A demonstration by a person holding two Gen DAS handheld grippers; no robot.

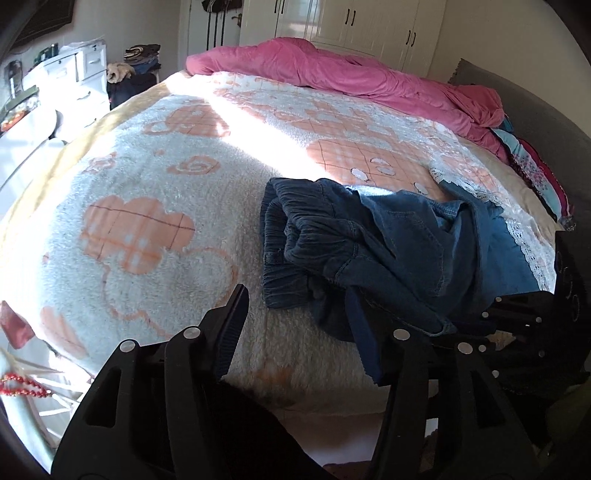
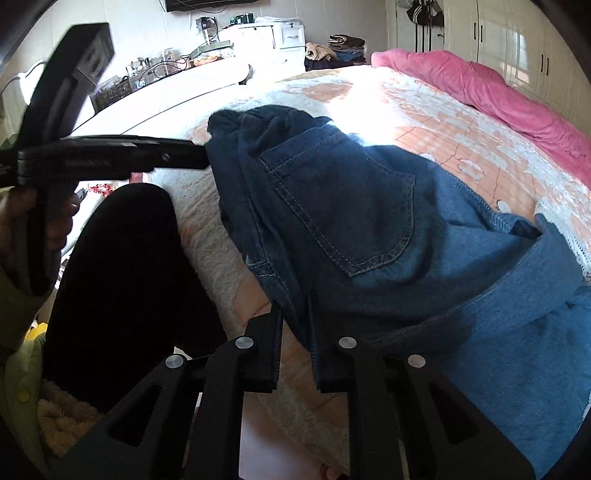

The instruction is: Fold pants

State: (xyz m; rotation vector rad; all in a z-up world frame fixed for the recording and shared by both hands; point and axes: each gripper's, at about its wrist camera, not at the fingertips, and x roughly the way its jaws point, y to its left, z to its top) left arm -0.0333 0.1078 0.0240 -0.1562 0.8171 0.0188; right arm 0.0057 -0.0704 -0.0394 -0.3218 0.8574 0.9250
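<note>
Right gripper (image 2: 295,354) had its jaws pinched down on a thin edge of the pants (image 2: 354,206), fabric running right in btwn them, so clamped on denim. Left gripper (image 1: 299,321) jaws stood apart w/ nothing pressed btwn them; the pants (image 1: 369,243) lay just past its right finger, and in the right wrist view the left gripper's tip (image 2: 184,155) sat touching or just beside the bunched waistband end, can't tell which.

Progress-wise, prob early. The pants were a rumpled heap on the near right part of the bed blanket (image 1: 147,184), back pocket facing up, elastic waistband scrunched toward the left, a leg twisted off to the right over the lace trim (image 1: 517,236). No clean fold visible anywhere, no flat layout either. So what's left looked like basically everything: spread flat, leg onto leg, then fold lengthwise.

Further out: pink duvet (image 1: 351,74) piled along the far side, white drawers (image 1: 81,74) far left, wardrobe doors (image 1: 369,26) at the back.

Labels/writing: none readable. No brand tag on the denim showed, nothing legible on the clutter either, too small/blurry.
</note>
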